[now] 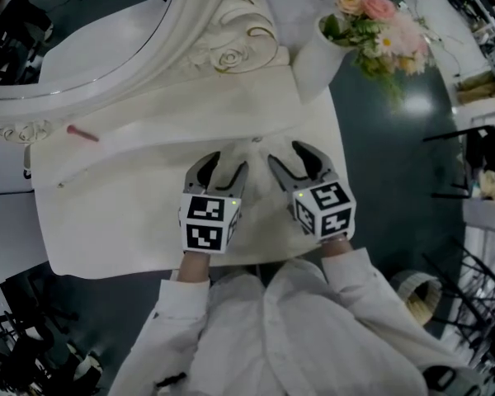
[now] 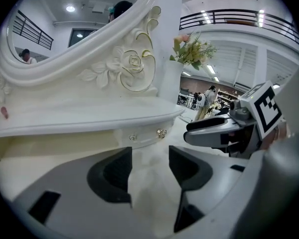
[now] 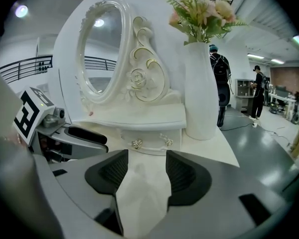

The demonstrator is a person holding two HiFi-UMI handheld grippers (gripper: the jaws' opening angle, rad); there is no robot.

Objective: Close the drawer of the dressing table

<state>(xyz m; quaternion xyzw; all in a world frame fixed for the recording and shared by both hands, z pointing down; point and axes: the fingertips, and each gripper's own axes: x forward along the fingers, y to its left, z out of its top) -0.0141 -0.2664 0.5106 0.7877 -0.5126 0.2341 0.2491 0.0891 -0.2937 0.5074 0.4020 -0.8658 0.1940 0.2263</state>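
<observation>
A: On the dressing table (image 1: 124, 229), where's the drawer?

B: Far centre, below the mirror (image 1: 82, 40): the drawer (image 3: 152, 146), two knobs facing me. My left gripper (image 1: 228, 164) and right gripper (image 1: 285, 153) hover side by side over the white top, jaws parted, gripping nothing.

A: And around?

B: A vase (image 1: 318, 56) of flowers (image 1: 378, 25) far right; dark glossy floor (image 1: 396, 147) beyond.

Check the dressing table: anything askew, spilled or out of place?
Nothing spilled or damaged. The vase stands upright. Only a small pink item lies loose on the shelf near the mirror.
</observation>
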